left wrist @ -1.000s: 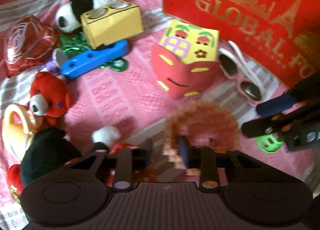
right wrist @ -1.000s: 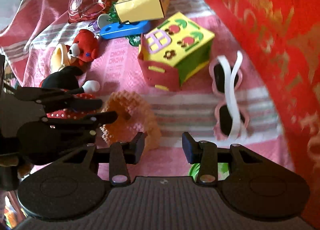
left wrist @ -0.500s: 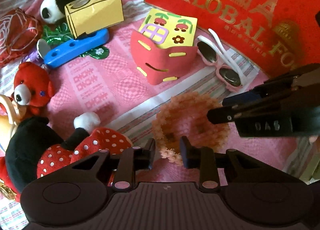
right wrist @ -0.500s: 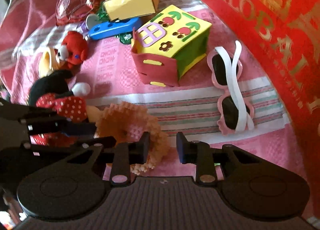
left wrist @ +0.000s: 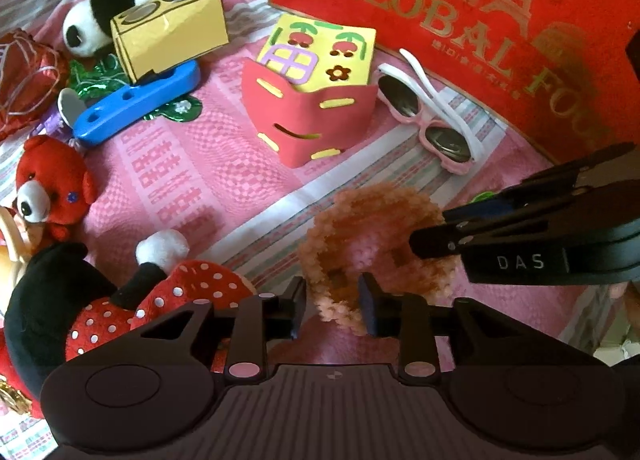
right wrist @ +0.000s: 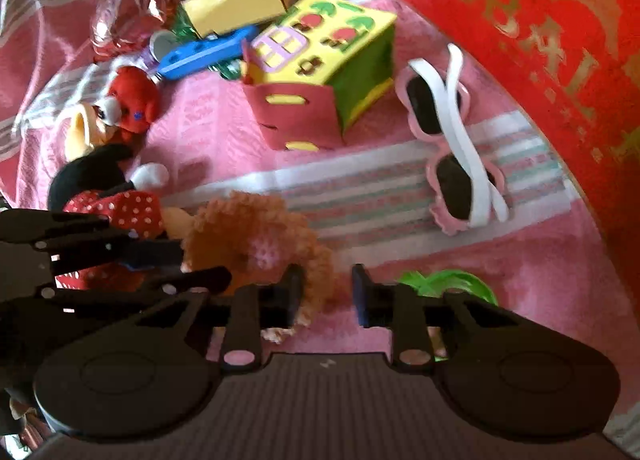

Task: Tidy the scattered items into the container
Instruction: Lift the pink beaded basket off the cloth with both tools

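A pink checked cloth with pale striped bands point(left wrist: 192, 163) covers the whole surface, and toys lie scattered across it. Nearest, the left gripper point(left wrist: 331, 306) hangs over the near rim of a fluffy orange knitted ring point(left wrist: 372, 236); its jaws are opening, with the fringe between them but no clear pinch. The right gripper point(right wrist: 325, 292) sits at the ring's other side, jaws closing with fuzz at the left finger point(right wrist: 294, 292), though whether they have bitten is hard to tell. Behind it a green plastic piece point(right wrist: 444, 284) peeks out. Toward the left edge lies a black plush doll in a red polka-dot dress point(left wrist: 168, 300), with a red teddy bear point(left wrist: 52, 187) beyond. Mid-cloth stand a red and yellow foam house box point(left wrist: 316, 99) and pink flower-shaped sunglasses with white arms point(left wrist: 432, 107). Farther back are a blue plastic bar point(left wrist: 136, 107), a yellow cardboard box point(left wrist: 168, 35) and a panda plush point(left wrist: 116, 3). At the far right edge rises the big red box with gold lettering point(left wrist: 480, 19), presumably the container. Nothing shows as put away; the tidying looks barely begun.
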`<action>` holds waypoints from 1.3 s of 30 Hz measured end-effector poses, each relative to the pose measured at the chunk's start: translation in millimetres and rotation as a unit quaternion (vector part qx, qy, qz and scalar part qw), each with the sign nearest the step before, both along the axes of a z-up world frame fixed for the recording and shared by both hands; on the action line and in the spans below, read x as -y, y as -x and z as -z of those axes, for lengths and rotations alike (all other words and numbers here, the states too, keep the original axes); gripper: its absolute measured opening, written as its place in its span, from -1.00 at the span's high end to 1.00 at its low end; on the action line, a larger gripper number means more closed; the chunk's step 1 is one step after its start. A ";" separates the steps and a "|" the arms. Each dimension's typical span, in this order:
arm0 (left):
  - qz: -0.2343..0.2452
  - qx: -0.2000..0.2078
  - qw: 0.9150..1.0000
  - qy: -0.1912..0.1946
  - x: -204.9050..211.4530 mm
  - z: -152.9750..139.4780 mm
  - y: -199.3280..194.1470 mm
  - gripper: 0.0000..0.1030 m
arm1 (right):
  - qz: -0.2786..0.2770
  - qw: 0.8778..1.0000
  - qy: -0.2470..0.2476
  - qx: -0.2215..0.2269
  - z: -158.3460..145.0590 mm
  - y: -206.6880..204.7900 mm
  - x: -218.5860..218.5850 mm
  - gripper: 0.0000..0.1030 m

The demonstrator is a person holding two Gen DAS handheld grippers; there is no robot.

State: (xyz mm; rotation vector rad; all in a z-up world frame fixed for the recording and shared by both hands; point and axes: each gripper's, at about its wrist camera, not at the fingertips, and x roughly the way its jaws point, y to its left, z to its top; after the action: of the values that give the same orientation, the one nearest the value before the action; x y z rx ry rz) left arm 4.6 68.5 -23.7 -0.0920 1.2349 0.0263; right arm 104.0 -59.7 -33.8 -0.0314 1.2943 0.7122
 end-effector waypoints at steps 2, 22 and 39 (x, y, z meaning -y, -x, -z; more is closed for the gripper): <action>-0.012 0.002 1.000 -0.005 -3.8 -1.4 -0.9 0.32 | -0.013 1.000 0.011 0.024 -4.5 2.5 -5.5 0.70; -0.001 0.009 1.000 -0.013 -6.1 8.3 -1.3 0.29 | -0.022 0.999 0.025 0.018 -10.4 -2.0 -4.1 0.63; -0.007 -0.016 0.999 -0.045 12.5 7.0 2.6 0.35 | -0.074 0.997 0.005 0.005 -2.9 -11.8 -5.6 0.62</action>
State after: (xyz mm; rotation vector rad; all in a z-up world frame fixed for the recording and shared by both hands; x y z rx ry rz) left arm 2.0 56.0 -30.7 -0.0223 1.2640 0.0961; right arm 115.8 -54.1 -31.0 -0.1399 1.2941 0.8318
